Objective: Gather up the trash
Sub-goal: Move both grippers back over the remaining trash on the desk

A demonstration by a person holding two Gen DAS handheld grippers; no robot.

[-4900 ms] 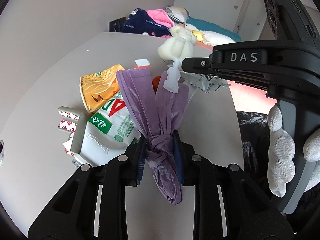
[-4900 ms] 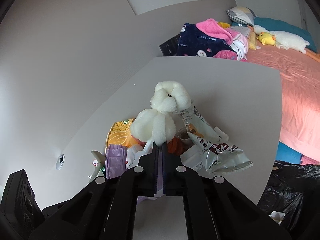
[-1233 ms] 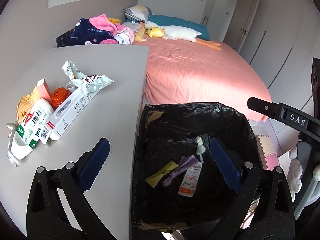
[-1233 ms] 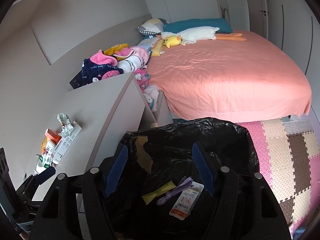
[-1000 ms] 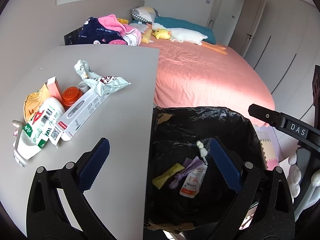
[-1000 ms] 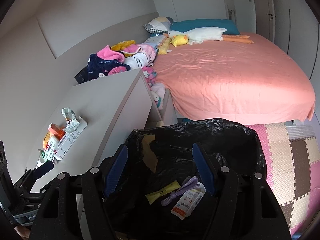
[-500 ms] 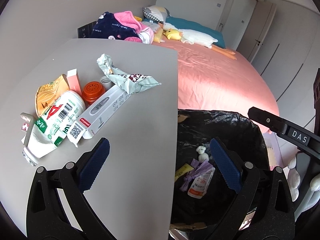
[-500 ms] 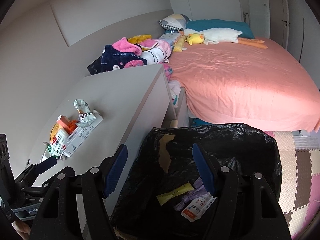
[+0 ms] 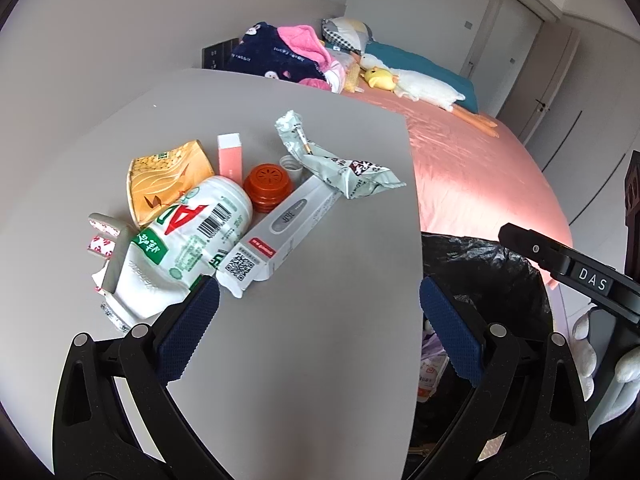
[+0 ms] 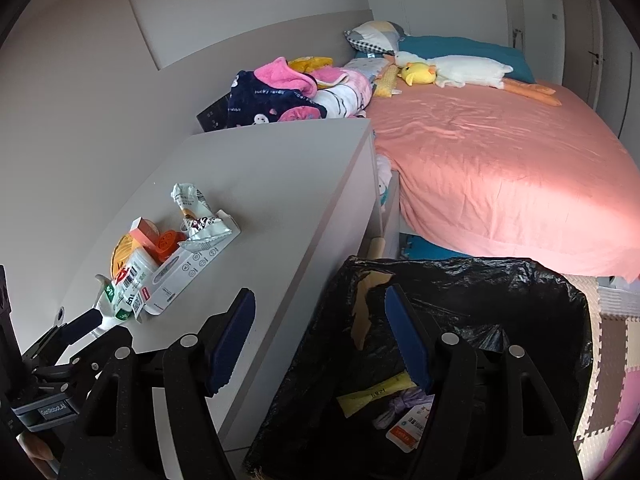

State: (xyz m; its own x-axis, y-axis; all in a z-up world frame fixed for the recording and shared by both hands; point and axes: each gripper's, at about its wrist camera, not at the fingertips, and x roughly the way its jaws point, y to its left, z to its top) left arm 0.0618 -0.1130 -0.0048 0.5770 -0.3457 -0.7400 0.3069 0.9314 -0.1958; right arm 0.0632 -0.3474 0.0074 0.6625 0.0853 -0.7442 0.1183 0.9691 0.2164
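Since the frame a sec ago I've swung both hands off the bin [image 10: 460, 280] and back toward the tabletop [image 9: 320, 320]; the trash pile now fills the left wrist view, bin pushed to its right edge. Left gripper [image 9: 320, 328] is spread wide, nothing btwn the pads. Right gripper [image 10: 320, 340] is also spread and empty, straddling the tabletop edge and the bin rim.

Key relation: the long white box [image 9: 288, 224] lies ahead and a bit left of the left gripper, just right of the crushed milk carton [image 9: 180, 248], its long axis running diagonally away toward the crumpled wrapper [image 9: 340, 168]. Left hand is clearly nearer; right gripper sits well apart from the pile. I'd judge a wrist roll is needed to close across the box's narrow width.

Hard to read: the carton's near end is cut off behind the left pad, and bin contents are mostly blocked by the right gripper's fingers.
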